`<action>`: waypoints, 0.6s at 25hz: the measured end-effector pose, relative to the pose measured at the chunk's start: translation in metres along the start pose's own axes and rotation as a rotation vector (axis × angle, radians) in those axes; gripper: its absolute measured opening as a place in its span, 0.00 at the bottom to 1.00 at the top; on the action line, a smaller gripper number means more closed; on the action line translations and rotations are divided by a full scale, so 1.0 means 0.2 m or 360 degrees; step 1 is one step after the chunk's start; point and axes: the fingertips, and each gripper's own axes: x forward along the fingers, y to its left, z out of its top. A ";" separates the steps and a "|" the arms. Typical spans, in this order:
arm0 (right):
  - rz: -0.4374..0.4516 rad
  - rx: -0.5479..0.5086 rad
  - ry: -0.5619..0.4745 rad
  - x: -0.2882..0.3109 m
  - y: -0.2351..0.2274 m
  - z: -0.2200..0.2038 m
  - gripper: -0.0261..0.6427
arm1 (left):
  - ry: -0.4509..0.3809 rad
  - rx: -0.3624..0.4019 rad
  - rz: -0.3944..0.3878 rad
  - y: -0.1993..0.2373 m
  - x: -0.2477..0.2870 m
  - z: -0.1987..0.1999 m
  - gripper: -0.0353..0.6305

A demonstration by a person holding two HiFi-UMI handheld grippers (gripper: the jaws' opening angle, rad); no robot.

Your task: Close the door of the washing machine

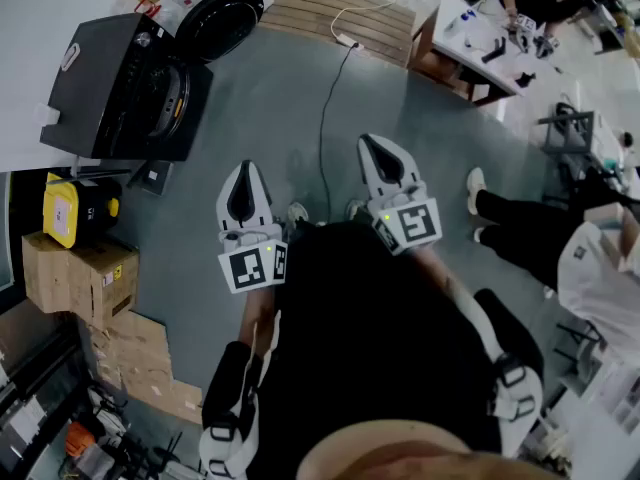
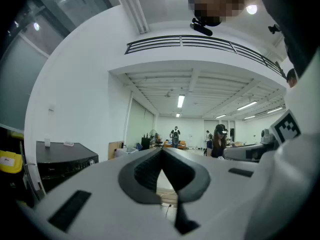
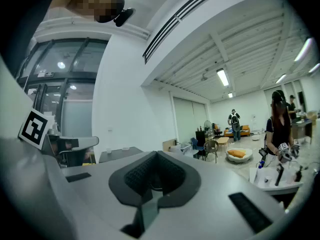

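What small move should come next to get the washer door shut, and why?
Probably step closer to the washing machine and carry the left tool toward its open door. That door stands swung wide, and the left tool and right tool are both shut, empty and far short of it.

The left gripper's own white body hides the front of the washing machine in the left gripper view. Only the machine's dark top and a strip of its control panel show, and its door cannot be seen there. In the head view the left edge cuts off the cardboard boxes, the right edge cuts off a bystander, and the items on the desk are too small to tell.
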 end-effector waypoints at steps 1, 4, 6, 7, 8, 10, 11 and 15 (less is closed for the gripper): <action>0.0003 0.0011 -0.0007 0.00 0.02 0.02 0.05 | 0.0003 -0.0006 -0.0001 0.00 -0.01 0.00 0.06; 0.0008 0.0049 -0.0032 -0.01 0.06 0.05 0.05 | 0.0005 -0.0020 -0.0005 -0.02 -0.03 -0.01 0.06; 0.0002 0.0046 -0.0031 -0.03 0.07 0.05 0.05 | 0.0000 -0.0024 -0.0008 -0.02 -0.05 -0.01 0.06; -0.0005 0.0033 -0.0023 -0.04 0.06 0.04 0.05 | -0.0002 -0.0025 -0.0010 -0.02 -0.05 -0.01 0.06; -0.0012 0.0021 -0.0019 -0.05 0.06 0.03 0.05 | -0.0004 -0.0025 -0.0013 -0.02 -0.06 -0.01 0.06; -0.0021 0.0010 -0.0019 -0.06 0.06 0.02 0.05 | -0.0010 -0.0024 -0.0020 -0.03 -0.07 -0.01 0.06; -0.0025 0.0008 -0.0019 -0.07 0.07 0.03 0.05 | -0.0013 -0.0025 -0.0024 -0.03 -0.07 -0.01 0.06; -0.0006 0.0025 -0.0039 -0.07 0.10 0.03 0.05 | -0.0021 -0.0027 -0.0042 -0.01 -0.07 -0.01 0.06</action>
